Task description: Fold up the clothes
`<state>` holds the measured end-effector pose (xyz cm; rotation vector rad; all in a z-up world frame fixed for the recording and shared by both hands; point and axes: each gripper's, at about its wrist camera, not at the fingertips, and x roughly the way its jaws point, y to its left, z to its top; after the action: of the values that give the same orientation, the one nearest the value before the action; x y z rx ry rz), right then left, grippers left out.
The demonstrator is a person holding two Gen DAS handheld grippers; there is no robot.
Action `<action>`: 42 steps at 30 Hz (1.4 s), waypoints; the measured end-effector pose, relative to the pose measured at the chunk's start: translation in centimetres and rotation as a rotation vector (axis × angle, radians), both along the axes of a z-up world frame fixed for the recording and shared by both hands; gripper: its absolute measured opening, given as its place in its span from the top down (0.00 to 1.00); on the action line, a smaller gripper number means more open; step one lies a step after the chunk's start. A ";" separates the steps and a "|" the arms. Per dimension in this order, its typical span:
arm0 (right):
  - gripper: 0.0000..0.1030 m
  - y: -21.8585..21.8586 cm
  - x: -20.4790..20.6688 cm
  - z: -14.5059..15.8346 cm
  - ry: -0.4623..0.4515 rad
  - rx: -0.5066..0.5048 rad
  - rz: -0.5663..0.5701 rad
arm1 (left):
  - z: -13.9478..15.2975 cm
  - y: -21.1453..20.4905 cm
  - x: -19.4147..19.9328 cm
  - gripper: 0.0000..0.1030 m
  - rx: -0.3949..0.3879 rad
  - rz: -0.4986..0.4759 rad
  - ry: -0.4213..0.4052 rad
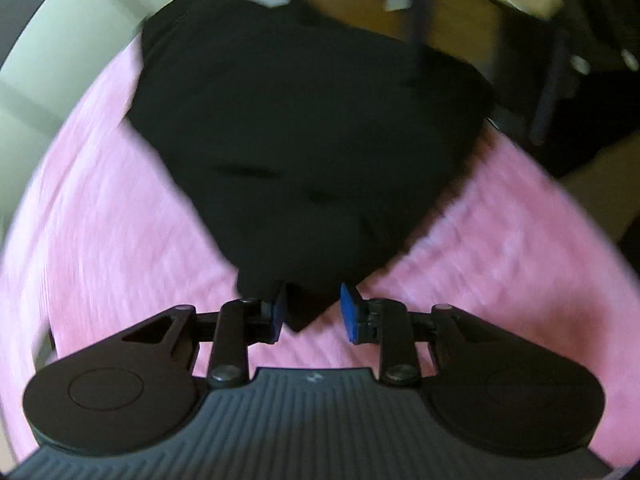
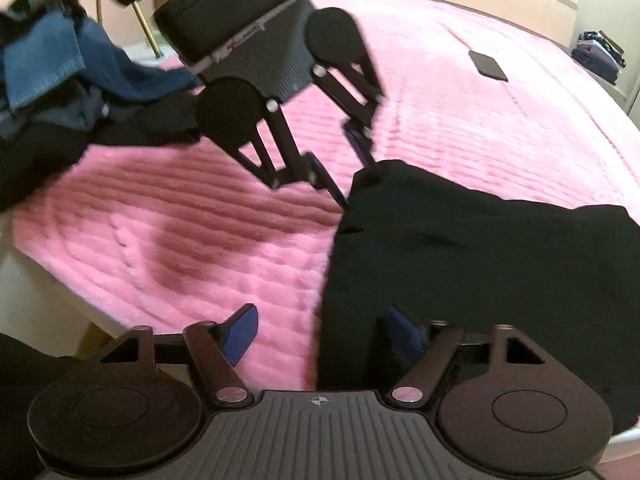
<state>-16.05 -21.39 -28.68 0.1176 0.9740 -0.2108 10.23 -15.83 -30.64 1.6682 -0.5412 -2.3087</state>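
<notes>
- Left gripper (image 1: 314, 310): fingers (image 1: 350, 312) partly apart, straddling a corner of the black garment (image 1: 304, 128); pads apparently not pressing it.
- Right gripper (image 2: 320, 334): fingers (image 2: 240, 334) released, wide apart, one over the garment's edge, the other over bare pink bedspread (image 2: 180, 240).
- Black garment spread flat on the bed.

Both grippers (image 1: 312, 312) (image 2: 320, 334): black linkage arms, blue pads (image 1: 349, 312), silver screws, ribbed grey bodies.

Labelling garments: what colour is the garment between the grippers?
Plain black garment, on a pink bedspread; clearest in the right wrist view.
</notes>
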 end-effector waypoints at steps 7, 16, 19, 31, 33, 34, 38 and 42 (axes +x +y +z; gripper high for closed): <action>0.57 -1.7 -2.5 -2.2 0.113 -0.016 -0.342 | -1.4 -0.6 2.2 0.73 -0.081 -0.180 0.017; 0.57 4.2 2.5 -1.9 0.182 -0.224 -0.163 | -1.7 2.9 3.9 0.57 -0.231 -0.351 0.012; 0.57 4.6 4.0 -4.1 0.275 -0.318 -0.095 | -3.8 2.5 3.5 0.58 -0.300 -0.419 -0.036; 0.82 3.8 1.1 -3.4 0.330 -0.311 -0.205 | -2.3 1.5 3.1 0.88 -0.212 -0.335 -0.008; 0.69 3.6 1.1 -2.9 0.329 -0.287 -0.218 | -1.9 1.3 3.2 0.87 -0.192 -0.308 -0.017; 0.58 3.6 0.8 -2.5 0.328 -0.268 -0.234 | -1.6 1.2 3.2 0.86 -0.185 -0.296 -0.021; 0.50 3.1 -1.6 0.4 0.296 -0.158 -0.366 | 1.5 -0.4 4.4 0.81 -0.075 -0.163 0.013; 0.50 0.0 -4.9 3.3 0.194 -0.059 -0.599 | 5.1 -3.8 4.9 0.78 0.052 0.031 0.118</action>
<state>-20.92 -21.35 -25.43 0.3398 1.1048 -0.8117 15.12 -19.62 -25.51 1.5394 -0.4323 -2.3993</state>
